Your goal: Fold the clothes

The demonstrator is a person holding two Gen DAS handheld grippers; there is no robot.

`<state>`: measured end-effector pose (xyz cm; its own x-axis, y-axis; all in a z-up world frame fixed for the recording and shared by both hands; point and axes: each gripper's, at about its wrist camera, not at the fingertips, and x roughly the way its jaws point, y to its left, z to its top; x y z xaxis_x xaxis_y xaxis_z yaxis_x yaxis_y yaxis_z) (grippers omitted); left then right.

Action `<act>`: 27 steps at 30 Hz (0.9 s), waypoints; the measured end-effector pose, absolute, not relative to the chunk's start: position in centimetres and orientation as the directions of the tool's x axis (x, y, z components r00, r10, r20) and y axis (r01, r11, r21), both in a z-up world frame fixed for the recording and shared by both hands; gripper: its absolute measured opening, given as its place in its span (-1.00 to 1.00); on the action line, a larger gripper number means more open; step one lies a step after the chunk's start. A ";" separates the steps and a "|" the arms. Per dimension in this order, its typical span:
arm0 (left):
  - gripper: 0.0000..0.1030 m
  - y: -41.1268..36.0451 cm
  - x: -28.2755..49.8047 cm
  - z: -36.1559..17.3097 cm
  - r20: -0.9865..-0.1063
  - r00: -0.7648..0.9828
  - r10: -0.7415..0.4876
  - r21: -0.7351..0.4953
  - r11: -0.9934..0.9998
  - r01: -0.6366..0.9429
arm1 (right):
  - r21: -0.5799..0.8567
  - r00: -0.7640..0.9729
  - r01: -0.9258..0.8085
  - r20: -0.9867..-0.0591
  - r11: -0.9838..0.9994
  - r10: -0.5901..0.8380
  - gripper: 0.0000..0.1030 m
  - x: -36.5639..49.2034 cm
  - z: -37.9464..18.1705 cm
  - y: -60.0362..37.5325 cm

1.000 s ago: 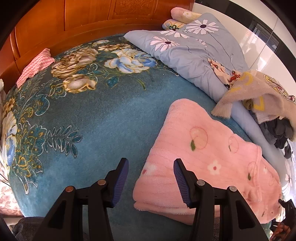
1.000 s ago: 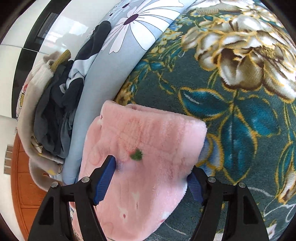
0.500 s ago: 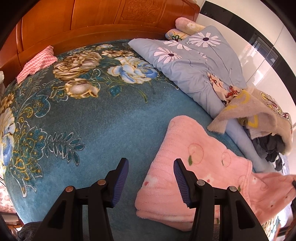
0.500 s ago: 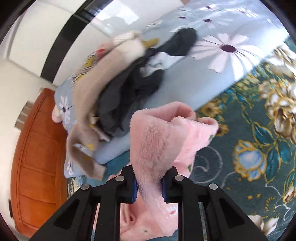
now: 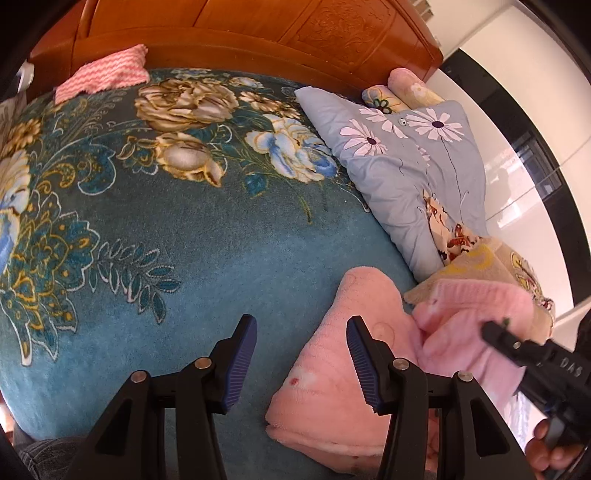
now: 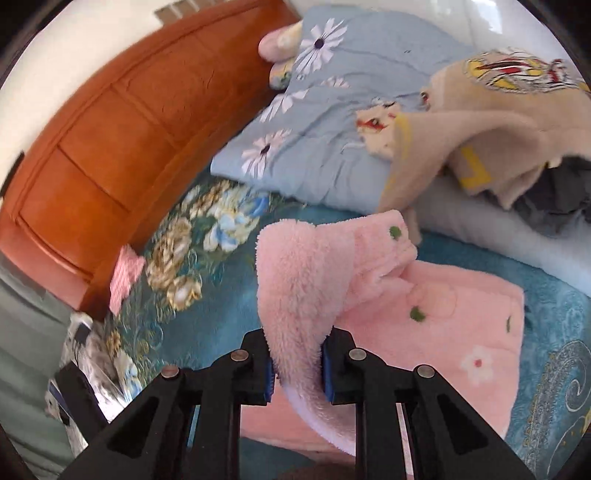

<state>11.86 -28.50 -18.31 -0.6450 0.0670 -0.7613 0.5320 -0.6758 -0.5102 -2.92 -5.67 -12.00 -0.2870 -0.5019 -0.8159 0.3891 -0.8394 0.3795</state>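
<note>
So my right hand-held gripper (image 6: 297, 363) was clamped tight on a fluffy edge of the pink fleece garment (image 6: 436, 325), lifting that bit up while the rest lay flat on the teal floral bedspread (image 5: 207, 236). My left hand-held gripper (image 5: 301, 360) was spread wide with nothing in it, hovering just above the bedspread, the garment's near corner at about 4 o'clock from it. The blue daisy quilt (image 5: 406, 162) sat at 1 o'clock by the wooden headboard (image 5: 258, 26), with a beige sweater (image 6: 491, 122) heaped on it. A pink zigzag cloth (image 5: 103, 77) lay way off at 11 o'clock.
</note>
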 end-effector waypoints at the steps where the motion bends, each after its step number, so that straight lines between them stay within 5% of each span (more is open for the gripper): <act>1: 0.06 -28.6 11.8 -18.5 -0.759 -0.646 0.082 -0.523 -0.667 0.531 | 0.358 -0.259 0.414 -0.835 -0.837 -0.485 -0.60 -2.8 -12.7 -7.2; 7: 0.07 -29.3 11.6 -19.7 -0.742 -0.650 0.168 -0.597 -0.608 0.524 | 0.187 -0.170 0.549 -0.929 -0.815 -0.327 -0.51 -0.3 -16.4 -12.5; 10: 0.10 -29.4 11.4 -20.3 -0.729 -0.650 0.215 -0.630 -0.581 0.515 | 0.133 -0.132 0.618 -0.954 -0.775 -0.269 -0.29 1.1 -17.6 -13.8; 13: 0.11 -29.4 11.3 -21.0 -0.720 -0.646 0.255 -0.656 -0.554 0.512 | 0.150 -0.132 0.628 -0.947 -0.764 -0.294 -0.07 1.4 -16.8 -12.0; 20: 0.22 -27.4 9.6 -20.8 -0.730 -0.616 0.297 -0.631 -0.639 0.440 | 0.196 -0.139 0.641 -0.921 -0.742 -0.363 -0.06 2.0 -14.5 -7.4; 27: 0.22 -22.7 7.3 -21.1 -0.745 -0.568 0.351 -0.585 -0.753 0.302 | 0.316 -0.200 0.371 -0.891 -0.873 -0.407 -0.06 0.7 -13.7 4.2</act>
